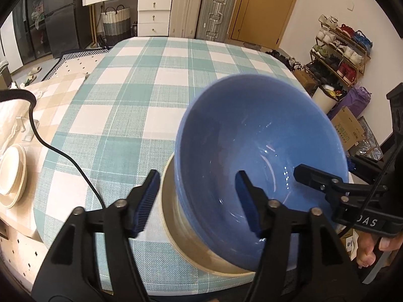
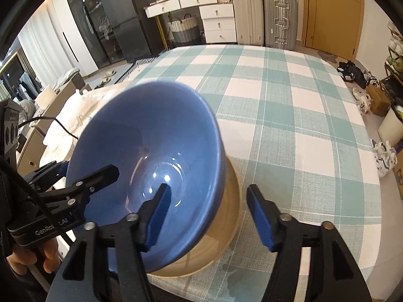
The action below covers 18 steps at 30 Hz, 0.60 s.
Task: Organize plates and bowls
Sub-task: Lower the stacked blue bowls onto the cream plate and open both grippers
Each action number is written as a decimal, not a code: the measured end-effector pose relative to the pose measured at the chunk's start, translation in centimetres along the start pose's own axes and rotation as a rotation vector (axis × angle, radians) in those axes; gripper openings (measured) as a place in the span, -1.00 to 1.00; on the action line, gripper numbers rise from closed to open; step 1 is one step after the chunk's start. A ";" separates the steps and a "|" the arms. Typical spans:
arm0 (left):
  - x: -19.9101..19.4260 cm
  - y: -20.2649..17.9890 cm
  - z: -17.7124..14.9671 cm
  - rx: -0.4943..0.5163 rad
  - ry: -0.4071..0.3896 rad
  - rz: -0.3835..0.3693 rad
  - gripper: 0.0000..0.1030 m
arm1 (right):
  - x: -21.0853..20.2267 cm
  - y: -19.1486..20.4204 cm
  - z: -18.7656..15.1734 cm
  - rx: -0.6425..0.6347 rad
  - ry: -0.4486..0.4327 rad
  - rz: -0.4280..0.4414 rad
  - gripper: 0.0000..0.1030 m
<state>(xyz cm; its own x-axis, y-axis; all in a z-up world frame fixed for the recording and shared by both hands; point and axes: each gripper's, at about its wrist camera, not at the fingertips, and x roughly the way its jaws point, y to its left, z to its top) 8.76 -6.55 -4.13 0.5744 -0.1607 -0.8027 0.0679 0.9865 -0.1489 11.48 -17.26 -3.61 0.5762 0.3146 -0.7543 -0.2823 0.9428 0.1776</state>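
A blue bowl (image 1: 252, 130) (image 2: 151, 136) sits nested in a cream bowl (image 1: 176, 216) (image 2: 226, 214) near the front edge of the checked table. My left gripper (image 1: 199, 198) is open and straddles the bowls' left rim, one finger inside the blue bowl and one outside, with neither pad pressing. On the opposite rim my right gripper (image 2: 209, 216) stands the same way, also open. Each gripper shows in the other's view, the right gripper (image 1: 325, 167) and the left gripper (image 2: 88, 168). A stack of cream plates (image 1: 11, 176) lies on a lower surface at the far left.
A green-and-white checked tablecloth (image 1: 141, 95) (image 2: 289, 115) covers the table. A black cable (image 1: 63, 156) trails over its left edge. A beige checked surface (image 1: 50, 88) adjoins on the left. Suitcases, drawers, a shoe rack and boxes stand around the room.
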 end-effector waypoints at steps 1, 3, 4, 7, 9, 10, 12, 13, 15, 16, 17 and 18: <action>-0.2 0.1 0.1 0.002 -0.009 -0.007 0.35 | -0.2 0.0 0.0 -0.003 -0.007 0.004 0.36; -0.6 0.2 0.3 -0.003 -0.021 -0.022 0.44 | -0.6 -0.1 0.0 -0.012 -0.020 0.013 0.44; -0.8 0.3 0.3 -0.001 -0.029 -0.024 0.44 | -0.9 -0.1 0.0 -0.016 -0.031 0.014 0.55; -1.5 0.3 0.4 0.015 -0.051 -0.017 0.50 | -1.9 -0.1 -0.2 -0.030 -0.069 0.005 0.67; -1.8 0.2 0.5 0.025 -0.065 -0.013 0.54 | -2.4 -0.1 -0.4 -0.034 -0.091 0.012 0.68; -2.0 0.2 0.5 0.028 -0.073 -0.012 0.55 | -2.6 -0.2 -0.5 -0.035 -0.097 0.018 0.68; -2.5 0.2 0.5 0.034 -0.088 -0.006 0.57 | -3.2 -0.3 -0.7 -0.036 -0.115 0.027 0.68; -2.7 0.2 0.5 0.038 -0.100 -0.005 0.59 | -3.5 -0.3 -0.9 -0.038 -0.134 0.021 0.68; -3.2 0.2 0.4 0.040 -0.110 -0.009 0.73 | -4.1 -0.5 -1.1 -0.035 -0.158 0.014 0.68; -3.5 0.2 0.3 0.043 -0.119 -0.010 0.82 | -4.3 -0.6 -1.3 -0.032 -0.171 0.011 0.68; -3.8 0.2 0.2 0.044 -0.127 -0.010 0.95 | -4.6 -0.7 -1.4 -0.028 -0.181 0.005 0.68; -4.1 0.1 0.0 0.045 -0.136 -0.010 0.96 | -4.9 -0.8 -1.5 -0.023 -0.188 0.002 0.68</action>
<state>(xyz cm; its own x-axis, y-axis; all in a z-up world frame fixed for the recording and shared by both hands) 6.45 -5.75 -0.82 0.6787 -0.1678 -0.7150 0.1088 0.9858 -0.1281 7.75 -19.74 -1.05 0.7085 0.3334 -0.6220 -0.2997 0.9401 0.1625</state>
